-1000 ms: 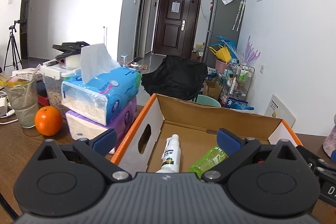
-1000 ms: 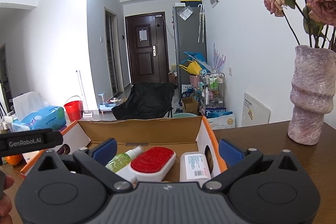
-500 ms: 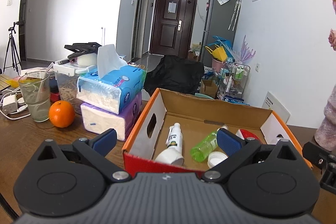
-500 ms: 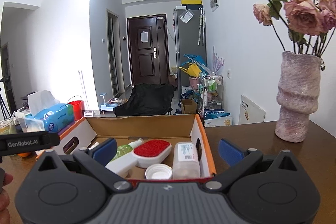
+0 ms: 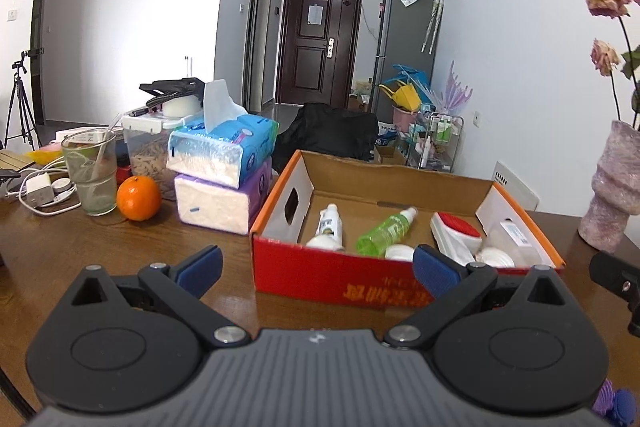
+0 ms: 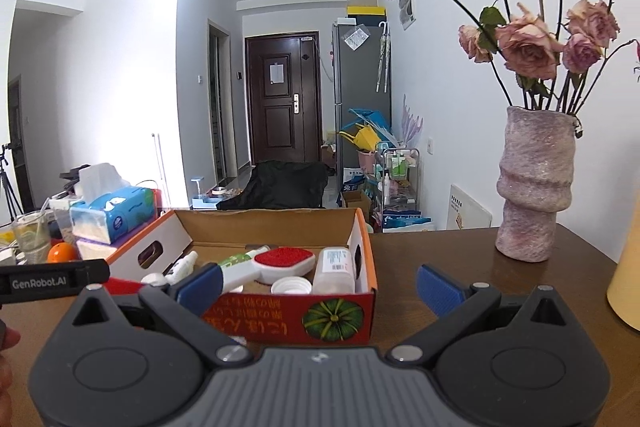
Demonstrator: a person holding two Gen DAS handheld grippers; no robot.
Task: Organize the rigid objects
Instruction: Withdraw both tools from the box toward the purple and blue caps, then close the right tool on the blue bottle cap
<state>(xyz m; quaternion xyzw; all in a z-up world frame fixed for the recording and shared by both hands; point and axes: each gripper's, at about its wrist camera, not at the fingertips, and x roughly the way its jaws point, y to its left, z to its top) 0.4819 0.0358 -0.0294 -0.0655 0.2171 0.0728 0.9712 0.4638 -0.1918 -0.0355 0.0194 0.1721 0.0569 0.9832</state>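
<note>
A red and orange cardboard box (image 5: 360,283) (image 6: 288,319) stands on the brown table. Inside lie a white bottle (image 5: 330,227), a green spray bottle (image 5: 386,231) (image 6: 240,261), a red-topped brush (image 5: 456,233) (image 6: 284,263), a clear labelled bottle (image 6: 336,269) and white round lids (image 5: 494,259) (image 6: 290,285). My left gripper (image 5: 316,267) is open, held short of the box's front wall, nothing between its fingers. My right gripper (image 6: 318,287) is open and empty too, level with the box's front right corner.
Left of the box are two stacked tissue packs (image 5: 224,175), an orange (image 5: 139,197), a glass (image 5: 91,173) and a charger with cables (image 5: 38,191). A pink vase with dried roses (image 6: 534,187) stands at the right, a yellow object (image 6: 626,267) beyond it.
Both grippers have pulled back and up from over the box. The box's red front wall now shows whole, and the vase has come fully into the right wrist view.
</note>
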